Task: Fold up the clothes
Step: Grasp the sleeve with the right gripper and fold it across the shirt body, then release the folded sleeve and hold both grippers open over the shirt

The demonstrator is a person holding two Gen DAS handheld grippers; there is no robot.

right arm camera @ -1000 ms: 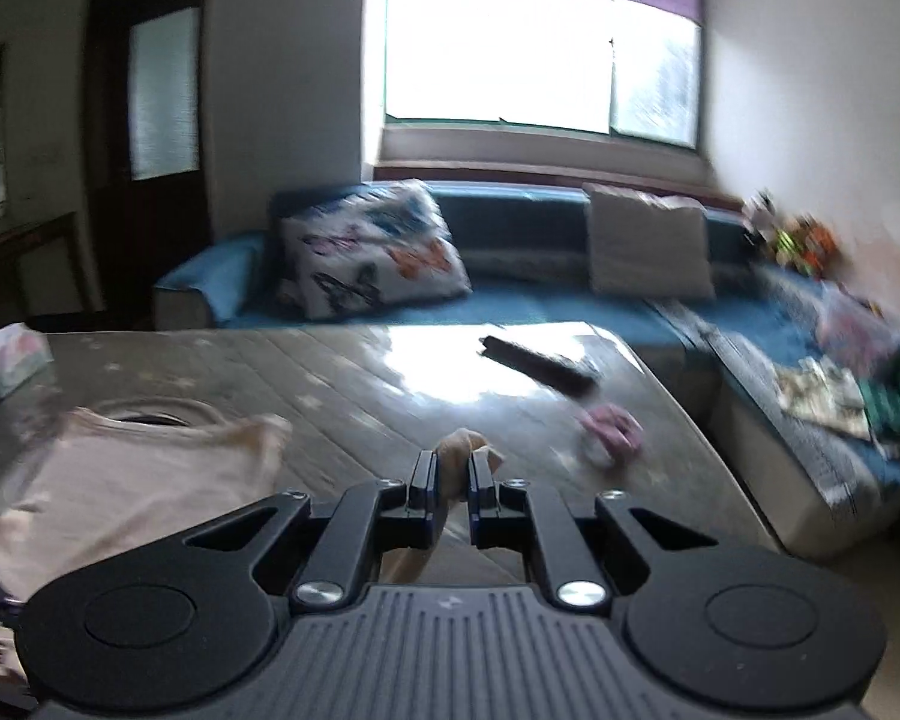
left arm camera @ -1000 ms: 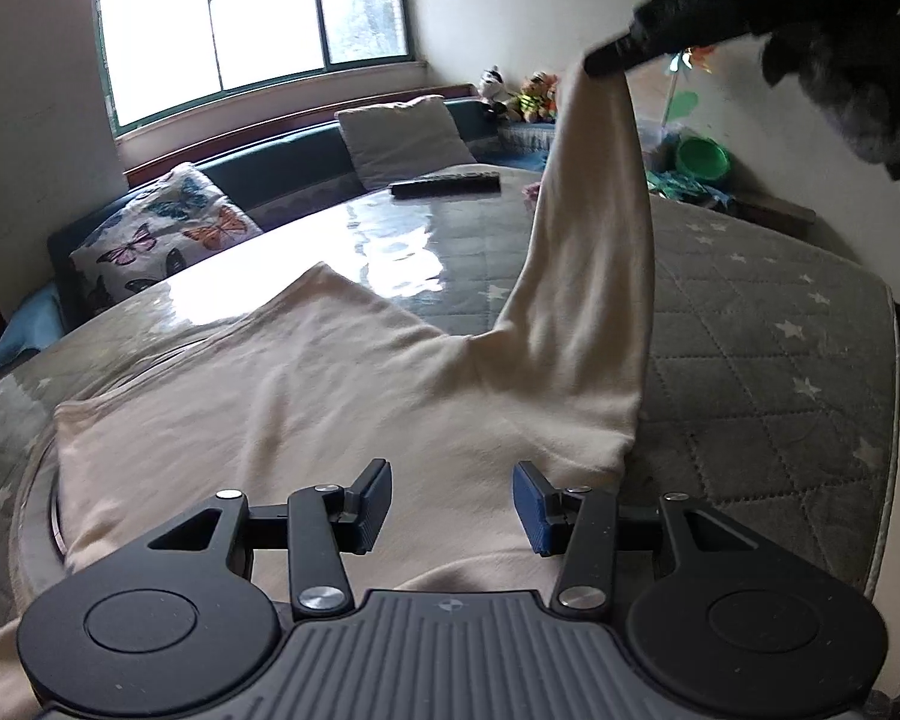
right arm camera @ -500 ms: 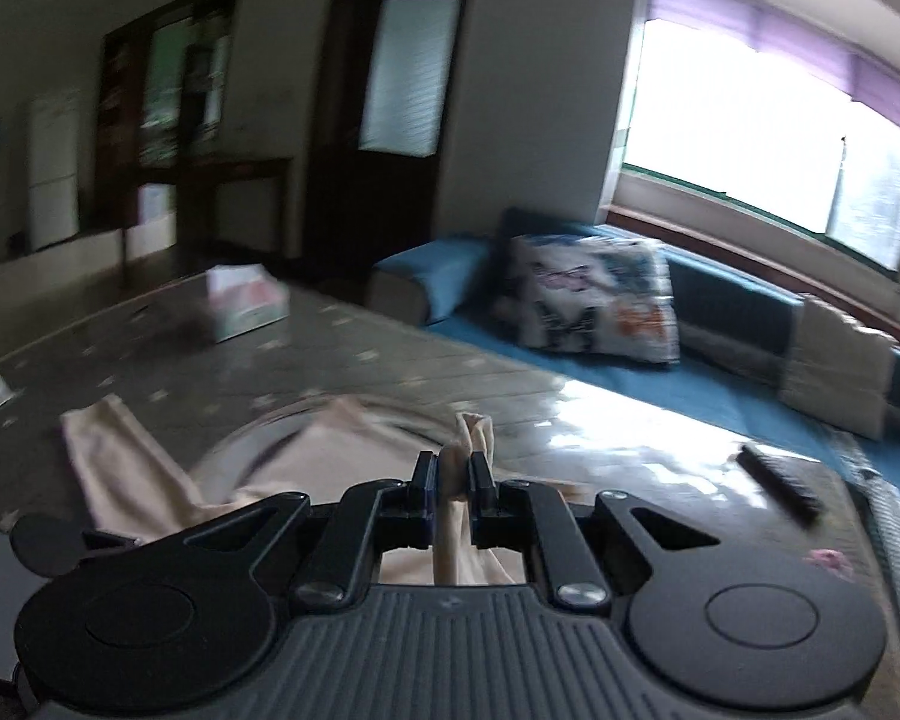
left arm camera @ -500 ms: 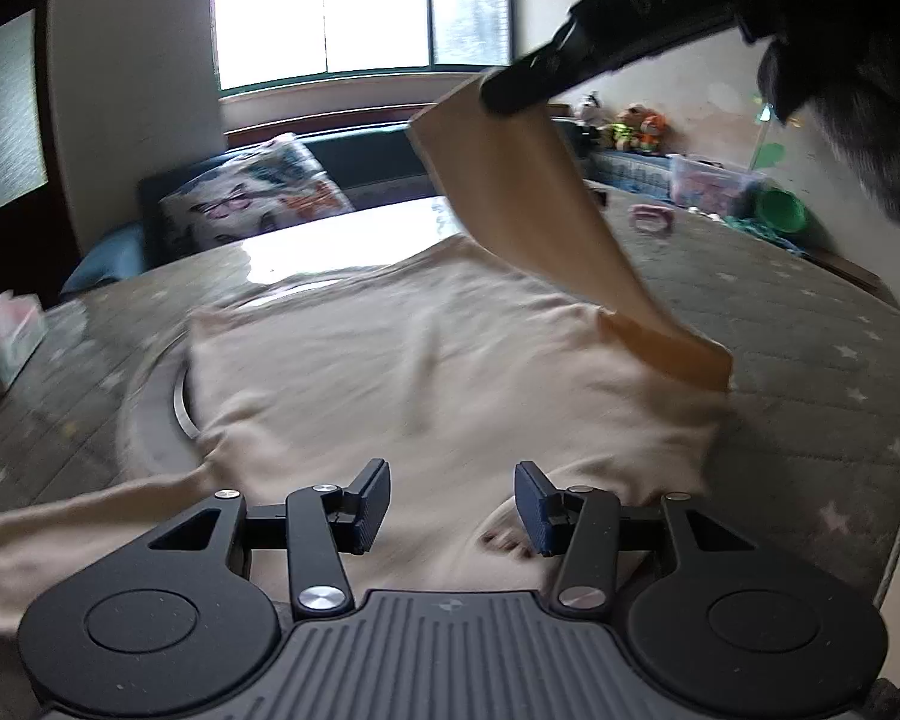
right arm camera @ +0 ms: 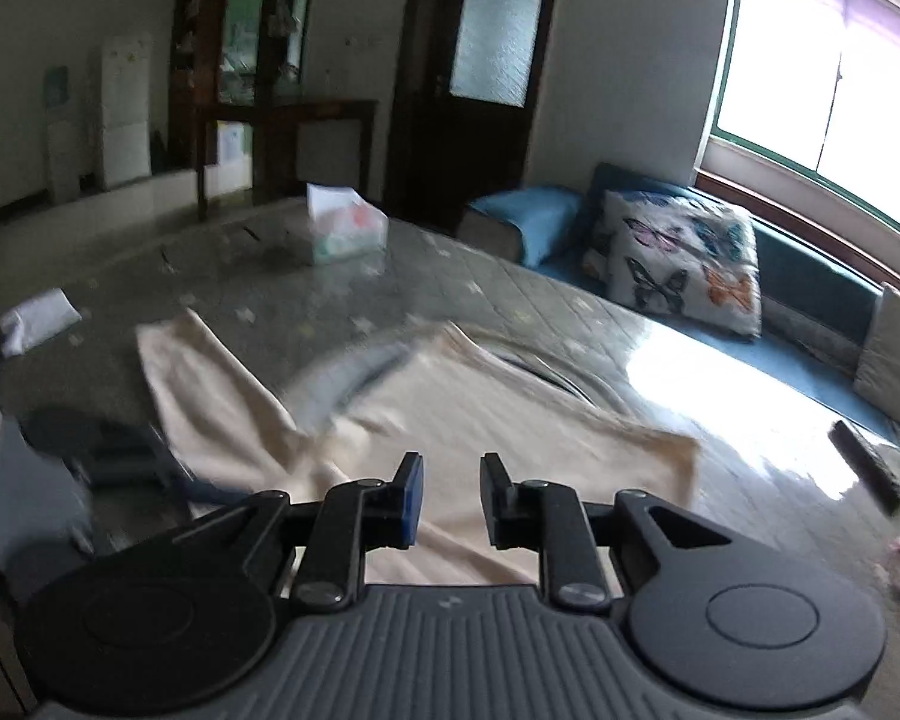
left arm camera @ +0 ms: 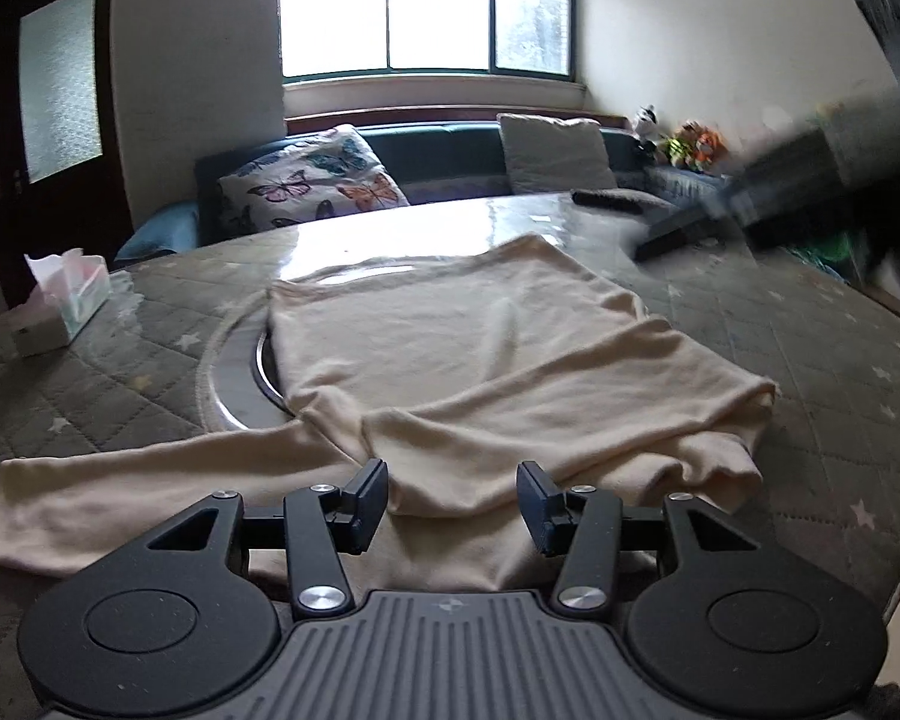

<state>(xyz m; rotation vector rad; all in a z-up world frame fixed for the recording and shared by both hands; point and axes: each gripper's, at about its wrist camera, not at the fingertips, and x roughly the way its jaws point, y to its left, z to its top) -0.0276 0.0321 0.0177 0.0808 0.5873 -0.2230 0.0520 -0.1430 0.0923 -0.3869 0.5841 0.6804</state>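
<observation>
Cream garment [left arm camera: 486, 360] flat on quilted table [left arm camera: 840, 372], one sleeve folded across; left gripper [left arm camera: 453, 501] angled down over near hem, jaws apart, empty; right gripper [right arm camera: 450, 498] just opening, nothing between.

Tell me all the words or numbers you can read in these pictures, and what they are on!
No words or numbers can be read.
Tissue box: coloured print, too blurred to read.
Left gripper and right gripper: each base bears a small round emblem, no letters.
Cream sweater: plain.
</observation>
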